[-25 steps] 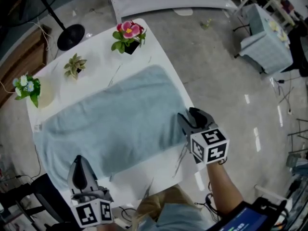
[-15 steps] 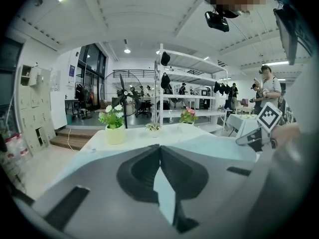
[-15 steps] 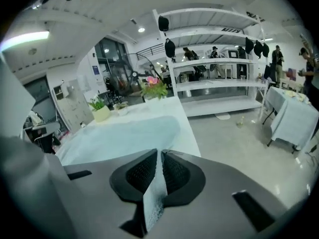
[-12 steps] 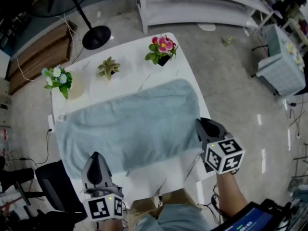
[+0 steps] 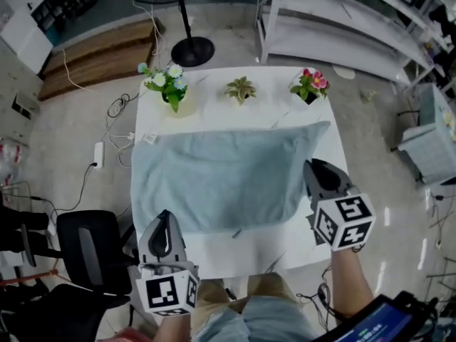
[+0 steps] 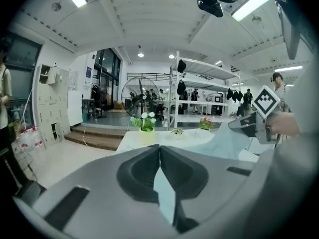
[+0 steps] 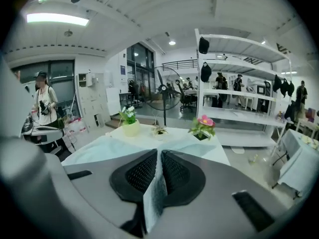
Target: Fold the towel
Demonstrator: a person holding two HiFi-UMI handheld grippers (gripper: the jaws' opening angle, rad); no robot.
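A light blue towel (image 5: 221, 177) lies spread across the white table (image 5: 285, 241). My left gripper (image 5: 162, 218) is at its near left corner, and in the left gripper view the left gripper (image 6: 159, 151) is shut on a strip of the towel (image 6: 165, 195). At the near right corner, my right gripper (image 5: 314, 167) is lifted a little off the table. In the right gripper view the right gripper (image 7: 157, 159) is shut on a fold of the towel (image 7: 153, 198). The towel's near edge hangs raised between the two grippers.
Three potted plants stand along the table's far edge: white flowers (image 5: 165, 84), a green succulent (image 5: 240, 89), pink flowers (image 5: 310, 84). A fan stand (image 5: 191, 48) and white shelving (image 5: 342, 27) are beyond the table. A black chair (image 5: 89, 241) sits at the near left.
The right gripper's jaws have closed on the towel's near right corner. Both grippers have risen with the near edge. The head view has swung, so the table now looks square-on.
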